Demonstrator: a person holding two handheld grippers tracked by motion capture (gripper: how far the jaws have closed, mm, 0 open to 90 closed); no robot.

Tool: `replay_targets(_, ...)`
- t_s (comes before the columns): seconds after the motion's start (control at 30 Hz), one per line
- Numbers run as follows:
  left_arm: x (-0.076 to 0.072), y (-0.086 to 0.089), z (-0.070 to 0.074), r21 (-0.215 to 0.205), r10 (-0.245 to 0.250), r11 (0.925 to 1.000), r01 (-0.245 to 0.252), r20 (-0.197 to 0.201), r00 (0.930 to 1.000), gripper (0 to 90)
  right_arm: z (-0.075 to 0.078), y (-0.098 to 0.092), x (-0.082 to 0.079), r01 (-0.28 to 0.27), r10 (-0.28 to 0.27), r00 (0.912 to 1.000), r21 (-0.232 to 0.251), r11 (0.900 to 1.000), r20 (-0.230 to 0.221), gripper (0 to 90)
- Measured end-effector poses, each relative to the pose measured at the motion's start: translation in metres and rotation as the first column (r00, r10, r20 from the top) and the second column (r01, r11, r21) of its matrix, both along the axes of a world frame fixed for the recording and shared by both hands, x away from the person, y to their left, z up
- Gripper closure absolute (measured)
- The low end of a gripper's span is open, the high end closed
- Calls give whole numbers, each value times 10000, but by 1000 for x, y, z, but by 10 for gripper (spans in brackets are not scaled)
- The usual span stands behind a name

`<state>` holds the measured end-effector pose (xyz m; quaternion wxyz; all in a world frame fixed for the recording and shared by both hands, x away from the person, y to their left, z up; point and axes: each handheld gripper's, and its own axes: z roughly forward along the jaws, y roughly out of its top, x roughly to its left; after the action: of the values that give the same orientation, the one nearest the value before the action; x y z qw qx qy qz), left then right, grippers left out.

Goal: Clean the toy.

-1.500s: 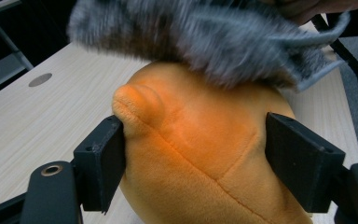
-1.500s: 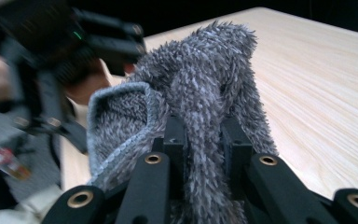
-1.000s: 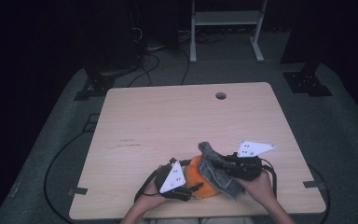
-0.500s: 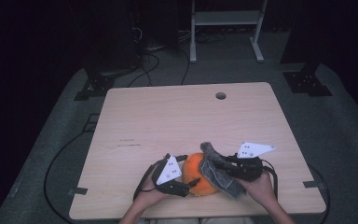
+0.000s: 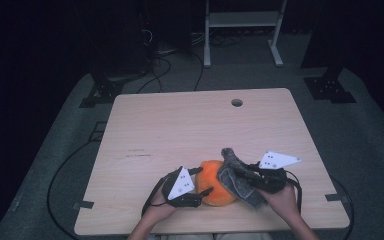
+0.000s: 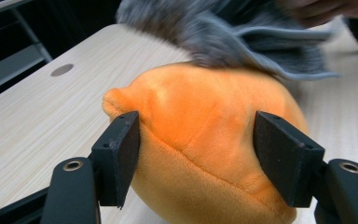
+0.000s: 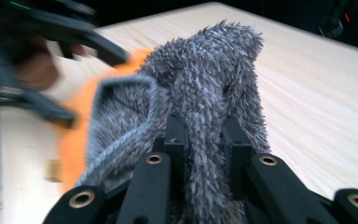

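Resting on the pale wooden counter (image 5: 190,130), near its front edge, is an orange plush toy (image 5: 215,182), round and soft, with a stitched seam running across it in the left gripper view. The left tongs (image 5: 206,181) reach in from the toy's left side; their jaws have just been closing, and the two black pads (image 6: 123,154) now sit against the toy's flanks, one on each side, pressing into the plush. The right tongs (image 5: 237,172) come in from the toy's right side and are clamped tight on a shaggy grey cloth (image 5: 237,175), whose fuzzy pile bunches up between the jaws in the right gripper view. That cloth drapes over the top and right side of the toy, touching it. A small round hole (image 5: 237,102) lies in the counter well beyond the toy, toward the far edge.
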<state>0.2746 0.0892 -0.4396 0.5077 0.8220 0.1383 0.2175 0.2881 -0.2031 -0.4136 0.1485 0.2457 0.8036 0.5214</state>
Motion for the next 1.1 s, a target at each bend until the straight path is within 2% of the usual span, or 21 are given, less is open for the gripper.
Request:
replay_targets(0.07,2,0,0,-134,2,9999,-4,-180,9998,321,3,7,-7,-583,582,9981,5,9983,193,750)
replay_targets(0.1,2,2,1,-199,-113,9997,108,-264,9996,284,3,13,-9,-692,700,9971,-253,9973,302,748)
replay_targets(0.13,3,4,2,-356,-257,9991,242,-409,9988,243,1,16,-9,-694,709,9969,-454,9966,337,748)
replay_targets(0.2,4,8,3,-562,-536,9972,496,-716,9960,162,-3,14,-3,-603,609,9980,-315,9977,167,748)
replay_targets(0.23,4,9,3,-570,-691,9963,648,-765,9947,163,-3,12,-1,-451,453,9989,-259,9986,76,748)
replay_targets(0.3,3,9,2,-430,-913,9951,889,-575,9942,236,-4,5,4,-38,39,10000,-264,9996,72,748)
replay_targets(0.33,2,8,2,-386,-884,9955,869,-407,9953,312,-5,2,6,75,-75,10000,-229,9997,12,748)
replay_targets(0.4,2,4,2,-328,-751,9967,738,-380,9965,391,-5,-3,7,295,-297,9995,-213,9993,-94,748)
replay_targets(0.43,1,3,2,-251,-689,9974,682,-270,9973,407,-5,-4,6,368,-369,9993,-230,9991,-43,750)
replay_targets(0.47,1,1,3,-188,-584,9981,580,-225,9980,418,-2,-3,1,397,-390,9990,-295,9988,212,750)
replay_targets(0.53,1,0,3,-307,-478,9984,470,-267,9985,432,5,3,-10,-31,49,9974,-256,9997,714,751)
replay_targets(0.6,2,-1,3,-317,-357,9989,348,-289,9989,435,7,13,-17,-564,583,9942,-239,9981,902,749)
replay_targets(0.67,2,0,2,-170,-281,9995,276,-335,9990,435,5,23,-20,-784,839,9914,-574,9953,1000,748)
replay_targets(0.7,2,1,2,-130,-285,9995,281,-334,9990,434,3,25,-19,-799,870,9909,-716,9942,1030,749)
replay_targets(0.77,2,4,1,-307,-282,9992,269,-445,9986,435,1,19,-13,-700,739,9946,-546,9960,732,750)
replay_targets(0.87,4,5,0,-466,-303,9985,274,-625,9976,425,-4,2,-4,-17,55,9987,-758,9971,505,749)
replay_targets(0.93,4,5,0,-469,-296,9985,265,-648,9975,419,-8,-10,0,292,-283,9995,-636,9976,141,749)
replay_targets(0.97,4,4,0,-436,-294,9987,267,-626,9976,417,-9,-12,-1,318,-308,9994,-633,9975,168,749)
replay_targets(1.03,4,4,0,-456,-275,9987,245,-651,9975,414,-5,-9,-7,19,-6,9995,-381,9993,328,749)
replay_targets(1.1,5,4,0,-486,-265,9986,230,-725,9970,413,0,-1,-14,-548,554,9968,-123,9984,584,749)
